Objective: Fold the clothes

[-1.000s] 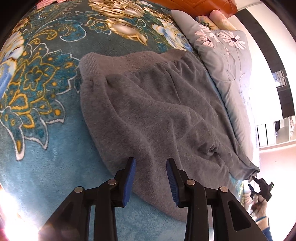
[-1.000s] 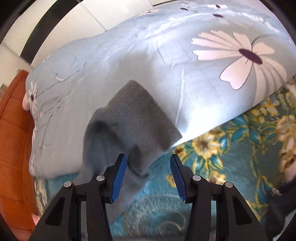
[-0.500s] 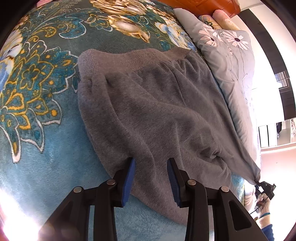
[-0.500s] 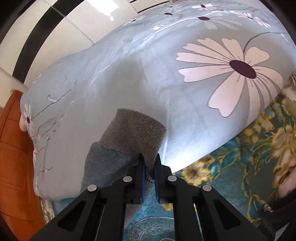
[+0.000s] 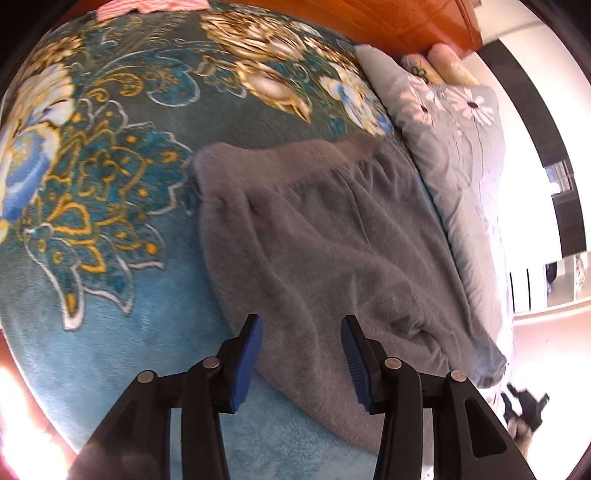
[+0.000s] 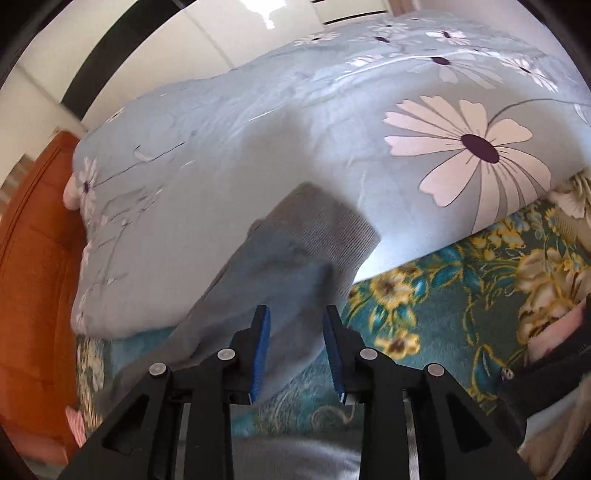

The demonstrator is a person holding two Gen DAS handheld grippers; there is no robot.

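Teal floral blanket (image 5: 110, 332) covers the bed, with an orange headboard (image 5: 406, 22) at twelve o'clock in the left view and a pale daisy-print quilt (image 5: 465, 192) along the edge at three o'clock.

Grey pants (image 5: 325, 240) lie spread nearly flat on the blanket. The ribbed waistband (image 5: 280, 162) sits toward twelve o'clock and the legs run down toward five o'clock. No fold shows yet: the cloth is one loose layer with a few wrinkles near the crotch. I judge the task barely begun, with the pants laid out and every fold still to make.

Left tongs (image 5: 301, 360) have their jaws apart and opening. The near edge of the pants shows in the gap, but the blue pads (image 5: 247, 358) do not press on it and appear to hover above the cloth. Most of the pants lie toward twelve o'clock from them.

Right tongs (image 6: 295, 350) are also opening, jaws apart. A pant leg (image 6: 280, 295) passes through the gap, and its ribbed cuff (image 6: 325, 225) rests on the quilt at twelve o'clock from the tips. The pads stand clear of the cloth on both sides, so I read the leg as not gripped. Motion blur makes the cloth's edge hard to place exactly.

Blanket shows at three o'clock of the right tongs, the headboard at nine.
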